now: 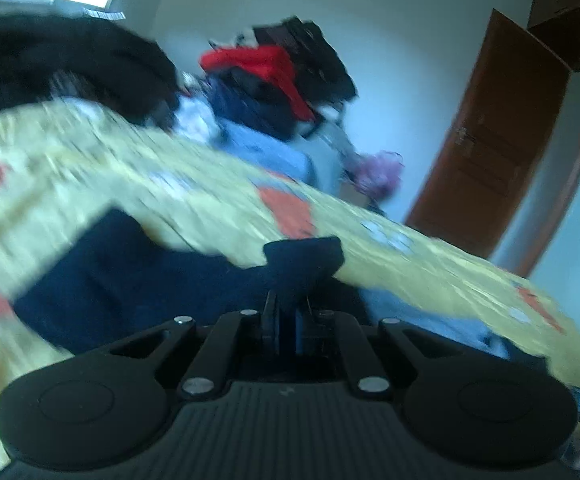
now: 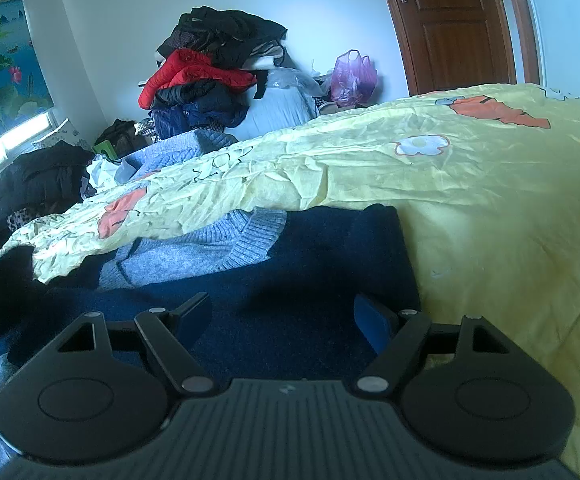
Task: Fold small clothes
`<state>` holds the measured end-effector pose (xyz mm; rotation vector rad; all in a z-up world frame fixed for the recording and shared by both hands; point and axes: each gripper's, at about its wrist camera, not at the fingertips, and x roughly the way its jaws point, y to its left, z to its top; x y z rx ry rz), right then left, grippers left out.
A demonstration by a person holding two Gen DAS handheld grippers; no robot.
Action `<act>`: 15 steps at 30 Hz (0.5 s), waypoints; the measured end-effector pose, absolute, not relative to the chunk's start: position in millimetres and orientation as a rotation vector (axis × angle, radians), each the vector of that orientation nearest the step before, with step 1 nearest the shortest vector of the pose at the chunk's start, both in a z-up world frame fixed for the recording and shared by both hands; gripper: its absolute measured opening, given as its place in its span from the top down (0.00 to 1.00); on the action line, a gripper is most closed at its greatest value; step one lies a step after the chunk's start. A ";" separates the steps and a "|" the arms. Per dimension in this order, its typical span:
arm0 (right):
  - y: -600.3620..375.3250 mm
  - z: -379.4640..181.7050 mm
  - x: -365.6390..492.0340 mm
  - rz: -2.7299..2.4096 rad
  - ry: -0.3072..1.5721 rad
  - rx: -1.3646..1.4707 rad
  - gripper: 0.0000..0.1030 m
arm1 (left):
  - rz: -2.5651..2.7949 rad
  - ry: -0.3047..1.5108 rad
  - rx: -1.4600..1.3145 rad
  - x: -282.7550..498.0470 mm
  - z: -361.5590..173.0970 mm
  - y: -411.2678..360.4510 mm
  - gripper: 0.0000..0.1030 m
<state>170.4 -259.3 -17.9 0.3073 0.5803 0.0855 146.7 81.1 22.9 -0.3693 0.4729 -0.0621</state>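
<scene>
A dark navy garment [image 2: 298,264] lies spread on the yellow flowered bedspread [image 2: 470,200]. My right gripper [image 2: 283,316] hovers low over its near part, jaws open with only flat cloth beneath them. In the blurred left wrist view my left gripper [image 1: 285,312] is shut, and a fold of the navy garment [image 1: 302,256] rises out of its closed fingers while the rest [image 1: 129,280] trails to the left. A grey-blue knit sweater [image 2: 193,252] lies partly under the navy garment's far edge.
A heap of clothes with a red jacket [image 2: 193,72] is stacked against the far wall. Beside it sits a purple plastic bag [image 2: 352,74]. Dark clothing [image 2: 37,180] is piled at the left under the window. A brown door [image 2: 454,20] stands at the back right.
</scene>
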 end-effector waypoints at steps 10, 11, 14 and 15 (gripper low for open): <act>-261.7 -17.9 170.1 0.094 0.575 0.327 0.23 | -0.132 0.532 -0.349 140.5 -3.8 38.4 0.93; -261.4 -17.9 170.1 0.094 0.577 0.325 0.22 | -0.131 0.521 -0.359 139.8 -4.0 39.5 0.93; -257.7 -14.3 171.0 0.098 0.593 0.301 0.21 | -0.124 0.481 -0.322 134.0 -0.2 34.4 0.93; -254.6 -10.0 169.8 0.089 0.599 0.301 0.21 | -0.130 0.462 -0.299 130.5 0.9 31.3 0.93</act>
